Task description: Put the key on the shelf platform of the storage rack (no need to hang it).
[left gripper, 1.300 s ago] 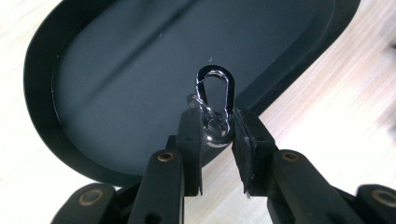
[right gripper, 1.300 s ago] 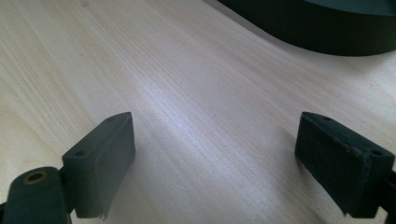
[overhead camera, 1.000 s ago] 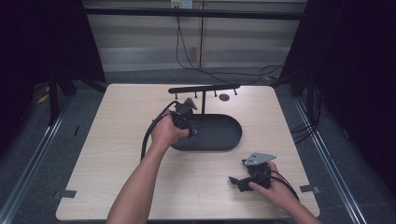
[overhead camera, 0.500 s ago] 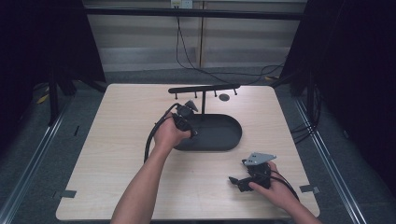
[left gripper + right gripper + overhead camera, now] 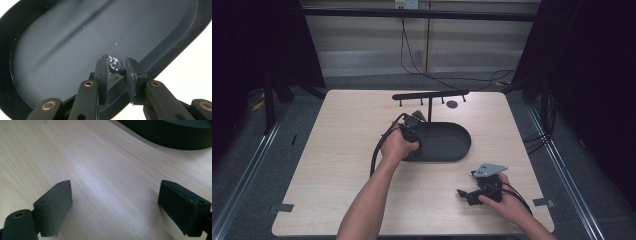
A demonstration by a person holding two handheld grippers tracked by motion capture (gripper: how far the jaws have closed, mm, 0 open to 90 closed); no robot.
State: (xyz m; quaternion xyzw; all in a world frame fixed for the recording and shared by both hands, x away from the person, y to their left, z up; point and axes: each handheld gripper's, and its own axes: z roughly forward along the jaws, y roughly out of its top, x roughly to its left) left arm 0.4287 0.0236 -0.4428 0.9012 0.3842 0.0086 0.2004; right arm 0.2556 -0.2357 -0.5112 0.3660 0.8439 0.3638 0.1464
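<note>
One small shiny metal ring [image 5: 115, 65] sits between tips of left gripper [image 5: 117, 72], above floor of black oval tray [image 5: 62, 47]. Left jaws nearly closed, clamped on ring. High view: left gripper [image 5: 411, 127] over tray's [image 5: 452, 145] left end, beside T-shaped black stand [image 5: 430, 96]. Right gripper [image 5: 125, 207] wide apart, holding nothing, low over wooden table [image 5: 105, 170]. Grippers: two; tray: one.

Black hand-held gripper [image 5: 412, 131] (brass screws), black cable.
</note>
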